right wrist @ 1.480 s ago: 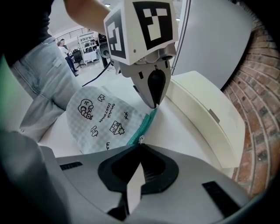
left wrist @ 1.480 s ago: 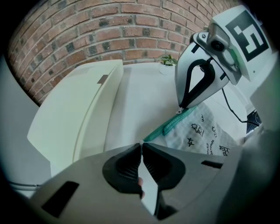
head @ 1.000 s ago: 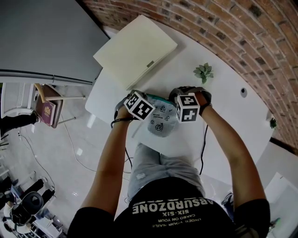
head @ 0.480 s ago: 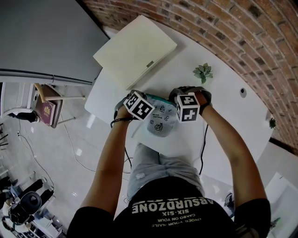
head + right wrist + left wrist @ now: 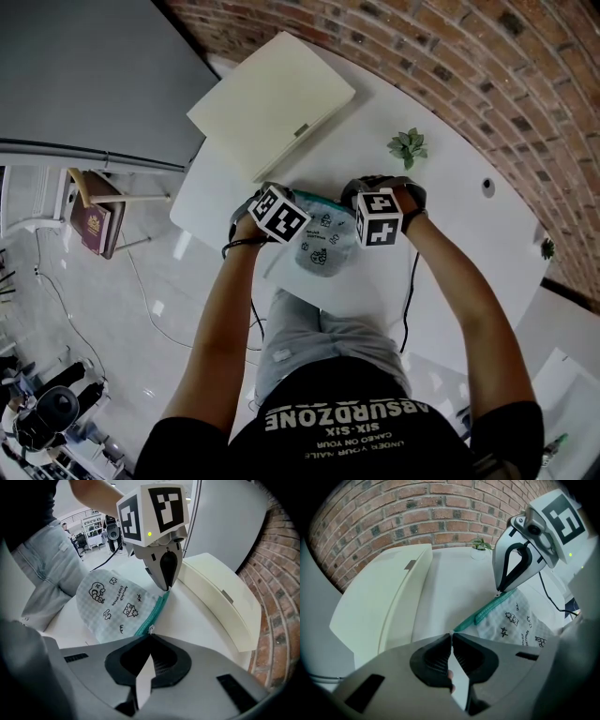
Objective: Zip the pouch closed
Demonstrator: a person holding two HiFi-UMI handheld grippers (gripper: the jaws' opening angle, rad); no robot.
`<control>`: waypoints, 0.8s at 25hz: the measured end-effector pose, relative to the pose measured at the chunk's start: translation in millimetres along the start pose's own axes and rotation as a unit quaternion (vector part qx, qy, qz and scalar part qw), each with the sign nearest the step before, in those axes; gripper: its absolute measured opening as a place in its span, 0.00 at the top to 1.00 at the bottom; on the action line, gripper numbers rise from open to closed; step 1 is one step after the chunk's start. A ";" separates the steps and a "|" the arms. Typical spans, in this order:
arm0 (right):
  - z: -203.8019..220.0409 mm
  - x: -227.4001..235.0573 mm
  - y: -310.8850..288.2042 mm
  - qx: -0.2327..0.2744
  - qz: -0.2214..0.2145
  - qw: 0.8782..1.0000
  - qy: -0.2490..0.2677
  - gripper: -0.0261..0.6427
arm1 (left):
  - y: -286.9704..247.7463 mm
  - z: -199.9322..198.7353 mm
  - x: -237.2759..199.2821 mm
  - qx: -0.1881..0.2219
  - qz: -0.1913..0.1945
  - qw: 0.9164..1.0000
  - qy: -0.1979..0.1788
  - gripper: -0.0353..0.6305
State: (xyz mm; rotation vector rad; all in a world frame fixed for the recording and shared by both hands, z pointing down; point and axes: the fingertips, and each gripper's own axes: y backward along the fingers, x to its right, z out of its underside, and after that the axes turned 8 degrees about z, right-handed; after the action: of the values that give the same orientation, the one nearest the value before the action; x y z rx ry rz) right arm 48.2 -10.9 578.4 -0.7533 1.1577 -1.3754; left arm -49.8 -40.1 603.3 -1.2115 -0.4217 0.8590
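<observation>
**Pinched at both ends**

The left tool (image 5: 451, 633) has its jaws closed on the near tip of the pouch's (image 5: 520, 620) teal zip edge (image 5: 487, 612). The right tool (image 5: 502, 591) stands tip-down on the far end. A cream case (image 5: 379, 606) lies alongside on the white surface (image 5: 454, 578).

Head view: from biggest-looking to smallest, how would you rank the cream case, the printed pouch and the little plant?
1. cream case, by far the largest
2. pouch, partly covered
3. plant, the smallest
</observation>
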 end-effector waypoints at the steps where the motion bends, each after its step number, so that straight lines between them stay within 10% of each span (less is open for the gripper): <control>1: 1.1 -0.4 -0.1 -0.002 0.000 1.000 0.000 0.96 | -0.1 0.0 -0.1 0.001 0.000 1.000 0.000 0.92; 20: 10.5 -6.1 4.1 -0.009 -0.005 1.000 -0.011 0.96 | -0.3 0.2 -0.1 0.000 -0.001 1.000 0.005 0.92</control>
State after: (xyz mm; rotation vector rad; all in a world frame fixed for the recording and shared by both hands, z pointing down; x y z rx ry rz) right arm 60.4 -6.8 579.0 -0.7859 1.1516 -1.3640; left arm -49.9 -40.1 603.6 -1.2144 -0.4148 0.8520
